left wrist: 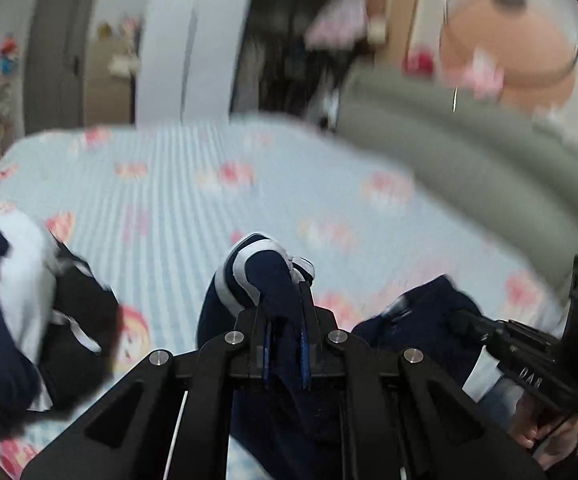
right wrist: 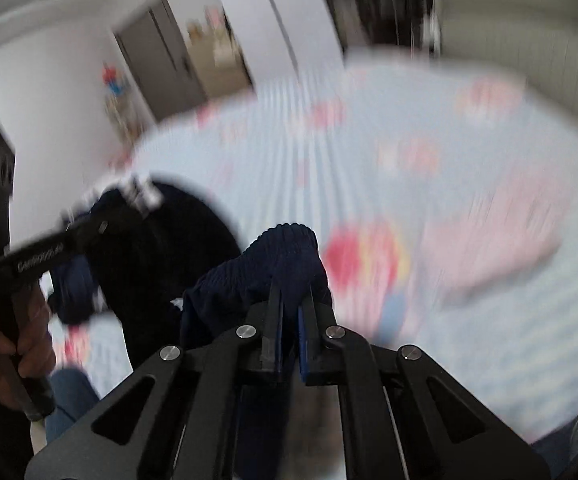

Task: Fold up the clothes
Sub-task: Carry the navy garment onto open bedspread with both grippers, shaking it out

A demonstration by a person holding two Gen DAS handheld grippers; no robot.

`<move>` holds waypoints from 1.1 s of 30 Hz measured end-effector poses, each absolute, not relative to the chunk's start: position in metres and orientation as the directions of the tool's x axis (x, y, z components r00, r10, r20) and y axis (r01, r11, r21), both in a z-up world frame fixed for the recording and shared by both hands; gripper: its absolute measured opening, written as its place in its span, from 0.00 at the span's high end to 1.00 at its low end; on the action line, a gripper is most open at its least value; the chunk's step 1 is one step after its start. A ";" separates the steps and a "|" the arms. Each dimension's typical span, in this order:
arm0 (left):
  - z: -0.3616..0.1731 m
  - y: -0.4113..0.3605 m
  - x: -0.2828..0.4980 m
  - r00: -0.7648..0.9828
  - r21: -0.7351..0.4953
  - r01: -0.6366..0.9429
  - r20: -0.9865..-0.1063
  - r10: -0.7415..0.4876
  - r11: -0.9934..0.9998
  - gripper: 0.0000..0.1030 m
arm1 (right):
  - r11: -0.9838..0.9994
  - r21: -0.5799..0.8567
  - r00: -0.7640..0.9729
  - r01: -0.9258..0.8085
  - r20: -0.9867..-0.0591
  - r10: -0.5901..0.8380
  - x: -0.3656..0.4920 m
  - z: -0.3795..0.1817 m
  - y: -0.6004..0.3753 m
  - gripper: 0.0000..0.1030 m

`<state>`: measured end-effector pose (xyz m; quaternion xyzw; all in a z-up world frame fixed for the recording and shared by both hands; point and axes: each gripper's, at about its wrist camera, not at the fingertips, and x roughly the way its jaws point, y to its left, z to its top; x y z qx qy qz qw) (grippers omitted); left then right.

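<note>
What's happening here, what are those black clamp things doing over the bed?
A person is folding clothes using two hand-held grippers. The left gripper is shut on a navy garment with white stripes, and the right gripper is shut on navy ribbed fabric. Both pinch it above the blue patterned bedsheet. The pictures are blurred.
</note>
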<state>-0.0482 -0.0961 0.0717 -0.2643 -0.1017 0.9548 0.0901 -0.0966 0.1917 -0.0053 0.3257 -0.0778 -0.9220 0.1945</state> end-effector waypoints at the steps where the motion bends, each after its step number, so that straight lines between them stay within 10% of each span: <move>1: 0.071 -0.105 -0.037 -0.855 -0.282 -0.107 -0.463 0.233 -0.953 0.89 | -0.915 0.249 -0.763 0.316 -0.507 -0.402 -0.089 0.017 0.196 0.96; 4: 0.026 -0.123 -0.021 -0.797 -0.366 -0.025 -0.554 0.239 -0.930 0.86 | -0.920 0.206 -0.779 0.333 -0.490 -0.392 -0.072 0.025 0.198 0.96; 8: -0.088 -0.129 -0.020 -0.510 -0.346 0.089 -0.821 0.256 -0.934 0.81 | -0.945 0.185 -0.619 0.270 -0.719 -0.318 -0.074 -0.056 0.195 0.96; 14: -0.091 -0.136 0.009 -0.581 -0.285 0.095 -0.794 0.180 -0.954 0.50 | -0.961 0.196 -0.489 0.193 -0.830 -0.268 -0.059 -0.111 0.217 0.77; 21: -0.089 -0.080 -0.029 -0.586 -0.277 -0.171 -0.743 0.324 -0.945 0.50 | -0.921 0.206 -0.525 0.330 -0.771 -0.360 -0.066 -0.091 0.173 0.53; 24: -0.131 -0.078 -0.057 -0.466 -0.388 -0.093 -0.797 0.384 -0.917 0.76 | -0.918 0.155 -0.429 0.364 -0.847 -0.313 -0.085 -0.133 0.144 0.60; 26: -0.143 -0.084 -0.062 -0.453 -0.310 -0.036 -0.842 0.292 -0.950 0.76 | -0.944 0.116 -0.433 0.309 -0.867 -0.248 -0.081 -0.151 0.154 0.79; 33: -0.135 -0.121 -0.057 -0.525 -0.195 0.137 -0.846 0.096 -0.971 0.77 | -0.981 0.084 -0.455 0.175 -0.877 -0.156 -0.051 -0.162 0.198 0.76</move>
